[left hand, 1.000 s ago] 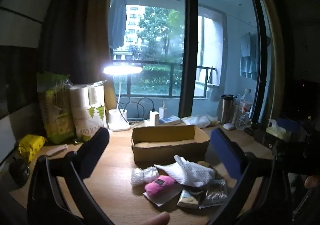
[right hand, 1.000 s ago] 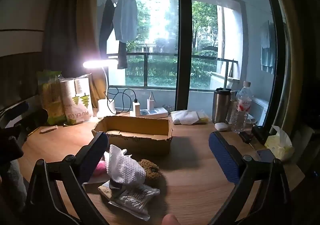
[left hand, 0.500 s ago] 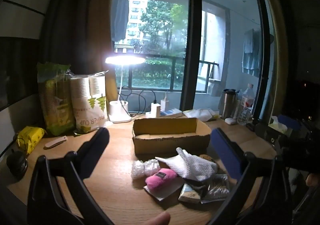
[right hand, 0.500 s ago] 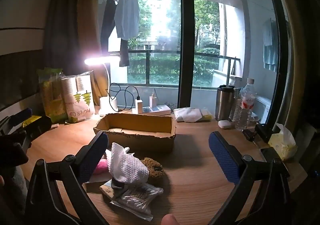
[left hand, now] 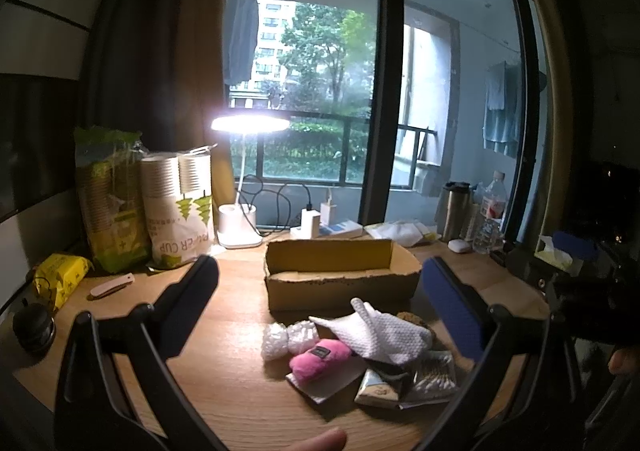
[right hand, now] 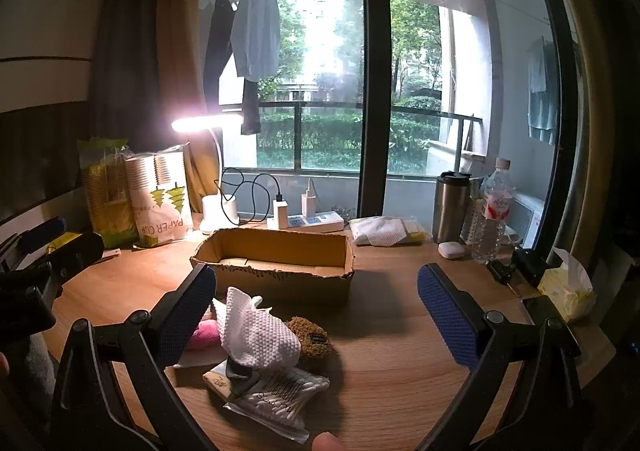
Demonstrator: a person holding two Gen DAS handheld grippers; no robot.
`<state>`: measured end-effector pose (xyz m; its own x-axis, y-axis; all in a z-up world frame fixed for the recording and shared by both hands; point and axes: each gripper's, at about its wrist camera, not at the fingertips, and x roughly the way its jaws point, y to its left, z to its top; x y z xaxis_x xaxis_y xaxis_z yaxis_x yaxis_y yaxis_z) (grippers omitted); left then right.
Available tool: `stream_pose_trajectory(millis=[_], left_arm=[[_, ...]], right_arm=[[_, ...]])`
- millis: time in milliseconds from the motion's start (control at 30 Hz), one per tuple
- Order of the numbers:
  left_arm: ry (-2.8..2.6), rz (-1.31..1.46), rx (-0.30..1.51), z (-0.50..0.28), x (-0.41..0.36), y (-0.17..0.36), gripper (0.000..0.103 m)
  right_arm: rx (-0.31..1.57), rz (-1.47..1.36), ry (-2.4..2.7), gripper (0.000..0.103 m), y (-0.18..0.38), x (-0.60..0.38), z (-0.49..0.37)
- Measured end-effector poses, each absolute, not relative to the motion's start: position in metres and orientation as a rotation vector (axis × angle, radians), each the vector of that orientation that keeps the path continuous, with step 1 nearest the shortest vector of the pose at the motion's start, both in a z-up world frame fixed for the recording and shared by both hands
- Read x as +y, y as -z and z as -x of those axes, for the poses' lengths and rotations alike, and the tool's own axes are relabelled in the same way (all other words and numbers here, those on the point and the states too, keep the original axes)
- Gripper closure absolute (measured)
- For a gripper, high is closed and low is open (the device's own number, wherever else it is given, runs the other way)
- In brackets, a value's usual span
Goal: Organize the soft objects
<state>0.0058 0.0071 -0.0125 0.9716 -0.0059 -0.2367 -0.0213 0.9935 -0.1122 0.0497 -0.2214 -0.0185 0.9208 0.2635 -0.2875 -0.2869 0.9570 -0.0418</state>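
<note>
Both your tongs are spread wide, holding nothing: left gripper (left hand: 318, 301), right gripper (right hand: 316, 303). The soft stuff, a white cloth (left hand: 384, 335) and pink plush (left hand: 320, 359), sits piled right in front of the cardboard box (left hand: 340, 271).

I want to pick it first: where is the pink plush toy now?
In the left wrist view, the pink plush toy lies on the table, in front of the cardboard box, between the bubble wrap and the white cloth.
</note>
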Motion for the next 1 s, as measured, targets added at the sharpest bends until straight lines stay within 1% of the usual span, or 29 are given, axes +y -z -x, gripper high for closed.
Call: stream_pose_trajectory(millis=[1000], left_arm=[[-0.006, 0.117, 0.231, -0.0054, 0.0090, 0.0111, 0.001]], right_arm=[[0.287, 0.087, -0.286, 0.001, 0.0191, -0.2199, -0.0499]])
